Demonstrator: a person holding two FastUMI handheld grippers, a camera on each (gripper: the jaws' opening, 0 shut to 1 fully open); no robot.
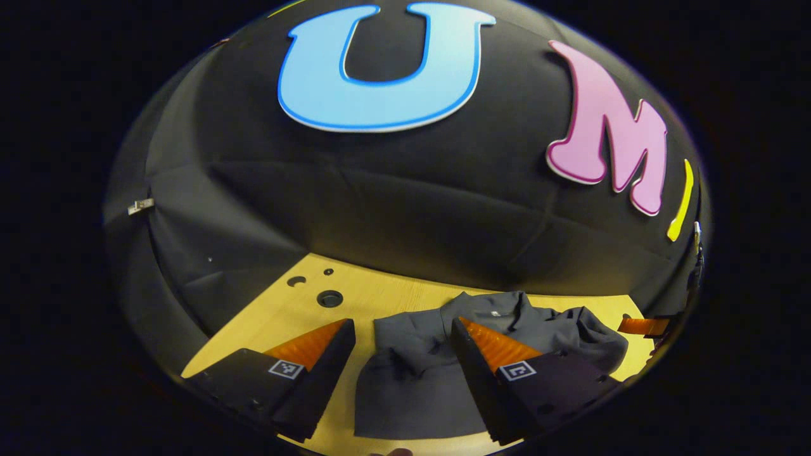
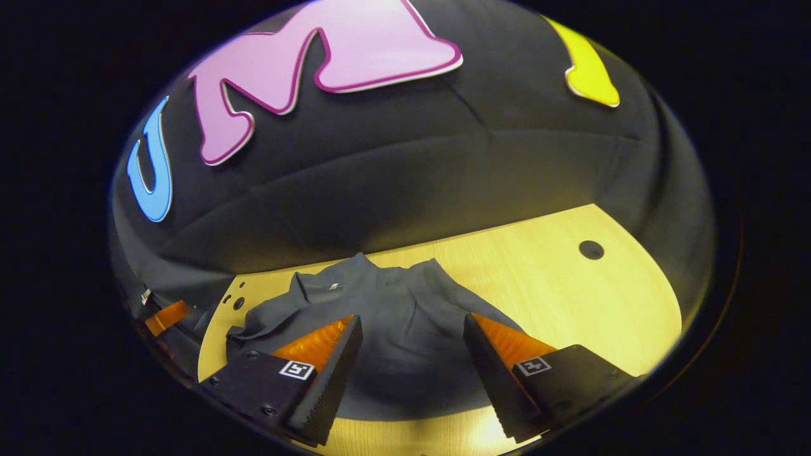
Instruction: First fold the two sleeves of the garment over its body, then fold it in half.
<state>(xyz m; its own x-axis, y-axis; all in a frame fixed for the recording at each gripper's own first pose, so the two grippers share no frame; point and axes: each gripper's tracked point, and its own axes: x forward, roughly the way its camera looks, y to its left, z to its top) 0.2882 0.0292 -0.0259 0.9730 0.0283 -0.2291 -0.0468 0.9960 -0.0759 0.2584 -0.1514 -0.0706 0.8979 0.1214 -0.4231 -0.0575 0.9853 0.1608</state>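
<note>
A dark grey, collared fabric garment [image 1: 412,373] is seen spread on a pale wooden table [image 1: 285,316] in front of the booth's black cloth wall [image 1: 380,202], its collar turned toward the wall and its cloth rumpled near the shoulders. In the left gripper view, the left gripper [image 1: 402,335] is held above the near part of the garment with its two fingers set wide apart and nothing between them. In the right gripper view, the right gripper [image 2: 412,332] is likewise spread wide over the garment's body, with nothing gripped. Round holes [image 1: 329,298] are cut into the tabletop beside the garment, and another round hole [image 2: 590,249] is seen on the far bare side of the table.
</note>
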